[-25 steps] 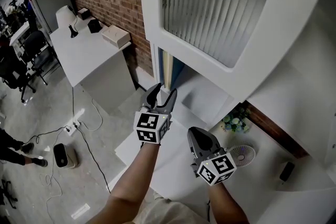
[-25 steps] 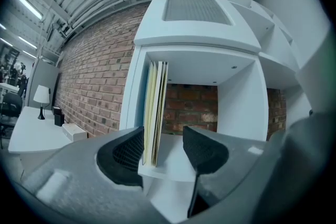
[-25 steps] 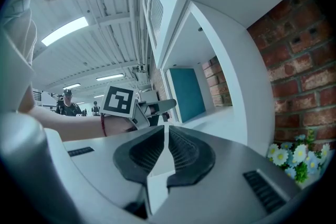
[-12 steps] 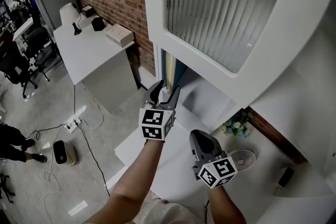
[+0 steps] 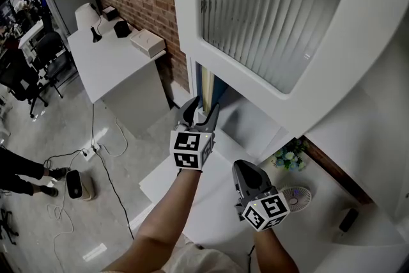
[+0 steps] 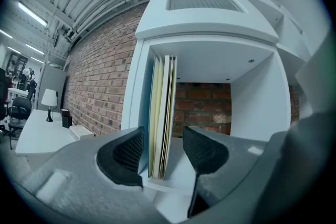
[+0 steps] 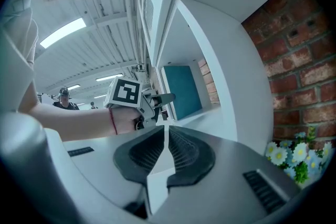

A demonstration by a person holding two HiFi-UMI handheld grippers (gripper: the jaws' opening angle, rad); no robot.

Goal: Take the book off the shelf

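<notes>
Head view: the shelf (image 5: 184, 22) fills the upper right of the frame, and the book (image 5: 206, 83) stands upright in its open compartment at centre, pressed to the compartment's left wall. The left gripper (image 5: 203, 113) is held just below and in front of the book, with its jaws pointing up at it. The right gripper (image 5: 246, 171) sits lower and to the right, well apart from the book, so the left gripper is the nearer one. Left gripper view: the left gripper (image 6: 161, 136) has its jaws apart, one pad on each side of the book (image 6: 163, 113). The book's long axis is vertical, its narrow edge faces the camera, and its flat covers lie parallel to the two pads. Other thin volumes may be packed against it; the count cannot be told. Whether the pads reach past the book's edge or stop just short of it cannot be told, and no contact is visible. The book lies straight ahead along the jaw axis, so the next move probably calls for a short advance and then a closing stroke across the covers. Right gripper view: the right gripper (image 7: 167, 136) has its jaws together with nothing between them. At centre frame the left gripper (image 7: 157, 99) points toward the teal cover of the book (image 7: 181, 91).
</notes>
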